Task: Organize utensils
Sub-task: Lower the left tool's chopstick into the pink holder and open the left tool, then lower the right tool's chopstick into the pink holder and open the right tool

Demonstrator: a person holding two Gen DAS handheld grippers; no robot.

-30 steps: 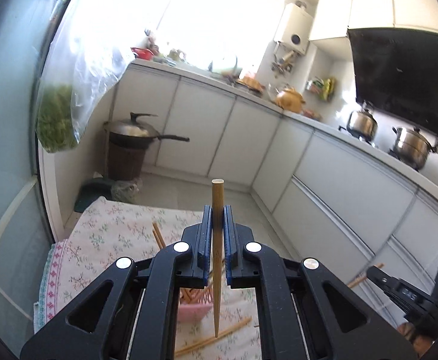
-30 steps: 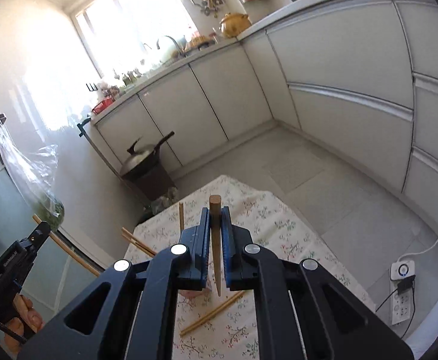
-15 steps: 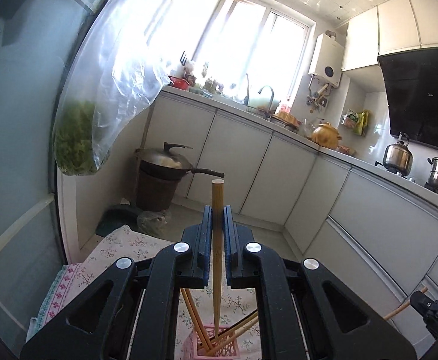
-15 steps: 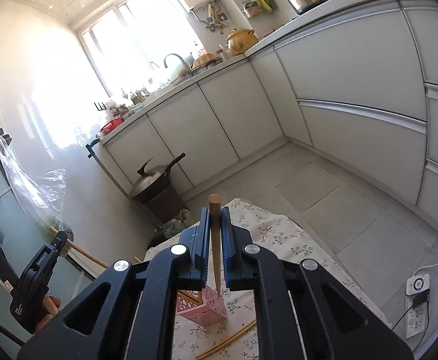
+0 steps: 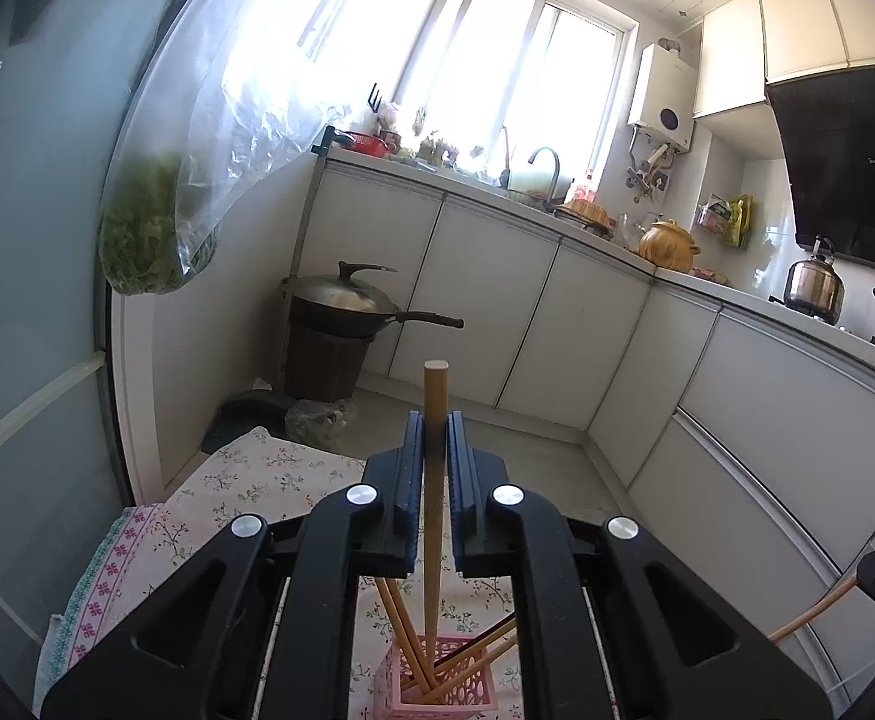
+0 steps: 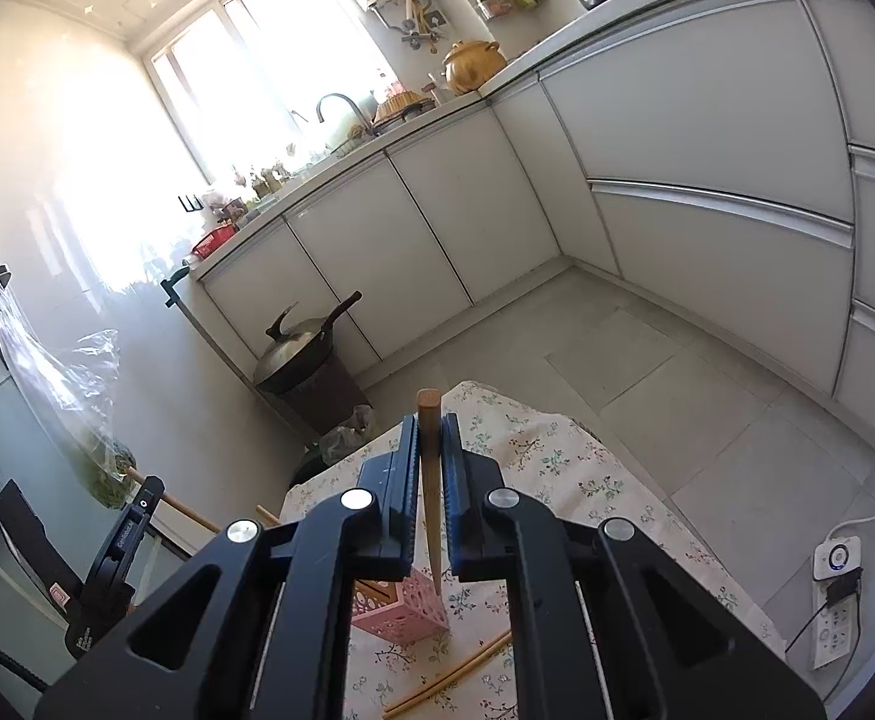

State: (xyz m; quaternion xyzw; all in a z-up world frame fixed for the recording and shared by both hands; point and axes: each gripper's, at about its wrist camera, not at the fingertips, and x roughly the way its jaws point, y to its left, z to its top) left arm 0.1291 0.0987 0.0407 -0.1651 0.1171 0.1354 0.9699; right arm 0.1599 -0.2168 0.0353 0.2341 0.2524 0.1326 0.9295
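Observation:
My left gripper (image 5: pixel 435 438) is shut on a wooden chopstick (image 5: pixel 434 480) held upright, its tip down inside the pink perforated holder (image 5: pixel 437 693), which holds several chopsticks. My right gripper (image 6: pixel 430 441) is shut on another wooden chopstick (image 6: pixel 429 480), upright, its tip just above the right side of the pink holder (image 6: pixel 404 606). The left gripper also shows at the lower left of the right wrist view (image 6: pixel 131 528). Two chopsticks (image 6: pixel 449 675) lie on the floral tablecloth (image 6: pixel 557 480) in front of the holder.
The small table stands against a glass door at left. A wok on a dark bin (image 5: pixel 341 330) stands beyond it by white cabinets. A bag of greens (image 5: pixel 149 228) hangs at left. A power strip (image 6: pixel 836 600) lies on the floor at right.
The left gripper has lowered its chopstick until its tip stands inside the pink holder. The right gripper has moved over the holder with its chopstick and tilted the view upward.

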